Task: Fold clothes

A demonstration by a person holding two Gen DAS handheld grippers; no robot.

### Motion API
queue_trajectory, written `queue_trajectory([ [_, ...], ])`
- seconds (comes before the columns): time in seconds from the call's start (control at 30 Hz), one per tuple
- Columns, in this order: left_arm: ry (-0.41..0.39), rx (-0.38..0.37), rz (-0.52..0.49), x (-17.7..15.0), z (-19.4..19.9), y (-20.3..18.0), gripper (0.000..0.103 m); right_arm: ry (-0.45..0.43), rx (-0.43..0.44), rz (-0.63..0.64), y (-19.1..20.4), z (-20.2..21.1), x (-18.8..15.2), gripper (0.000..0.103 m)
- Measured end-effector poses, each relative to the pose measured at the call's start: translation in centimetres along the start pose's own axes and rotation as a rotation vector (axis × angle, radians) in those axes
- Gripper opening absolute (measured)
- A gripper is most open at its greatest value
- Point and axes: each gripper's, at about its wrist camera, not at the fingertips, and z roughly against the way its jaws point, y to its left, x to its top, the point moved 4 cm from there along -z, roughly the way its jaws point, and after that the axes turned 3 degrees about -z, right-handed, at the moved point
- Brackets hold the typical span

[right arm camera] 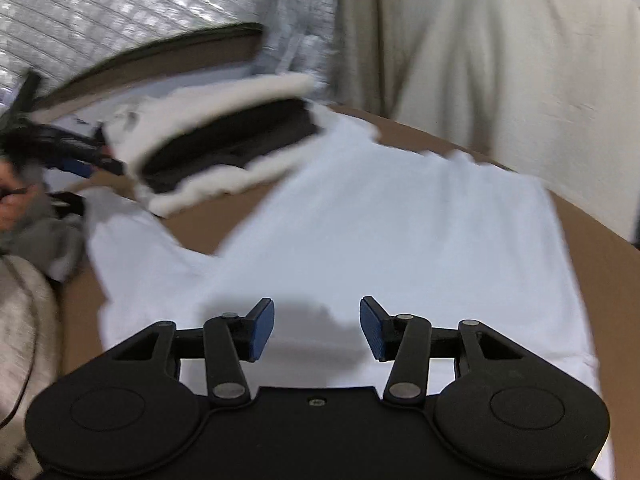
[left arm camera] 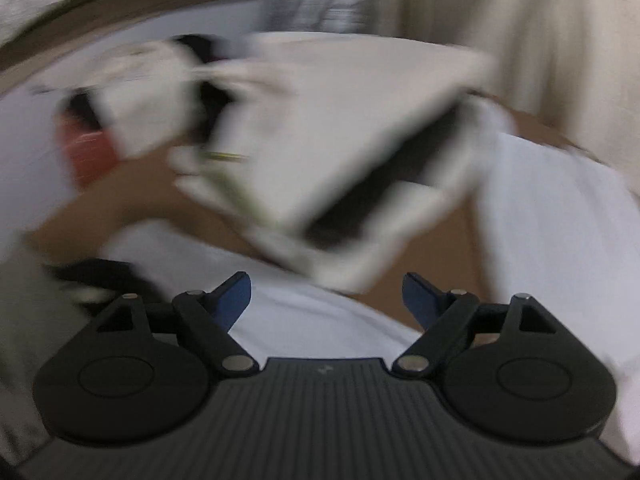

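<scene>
With both sets of tongs spread wide and pinching nothing, the moment reads as between grasps. The right tongs (right arm camera: 317,328) hang low over the plain white cotton T-shirt (right arm camera: 380,240), their shadow falling on the cloth just ahead of the blue pads, likely lining up on the near edge for a fold. The shirt lies spread flat across the brown bench (right arm camera: 592,264), one sleeve reaching toward the left, so it is laid out ready but not yet folded. The left tongs (left arm camera: 326,300) hover over the same white cloth near that sleeve; this view is heavily blurred. Beyond sits a fleecy white garment with a dark lining (right arm camera: 224,140), rumpled at the bench's far side, probably waiting its turn. A red object (left arm camera: 88,152) beside it is too blurred to identify. A beige curtain (right arm camera: 500,60) hangs behind.
</scene>
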Motion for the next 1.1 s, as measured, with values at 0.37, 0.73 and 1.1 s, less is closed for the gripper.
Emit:
queue_trajectory([
  [0.37,0.185,-0.012,0.204,-3.7,-9.7,7.0,0.031,0.056,0.089,-0.087,7.3,-5.2,1.4,0.053],
  [0.73,0.09,-0.081,0.266,-4.6,-9.0,8.5,0.002,0.095,0.074,-0.232,5.4,-6.4,-0.9,0.054],
  [1.1,-0.295,-0.438,0.005,-2.1,6.4,-0.2,0.002,0.127,-0.03,-0.07,3.3,-2.3,-2.0,0.054],
])
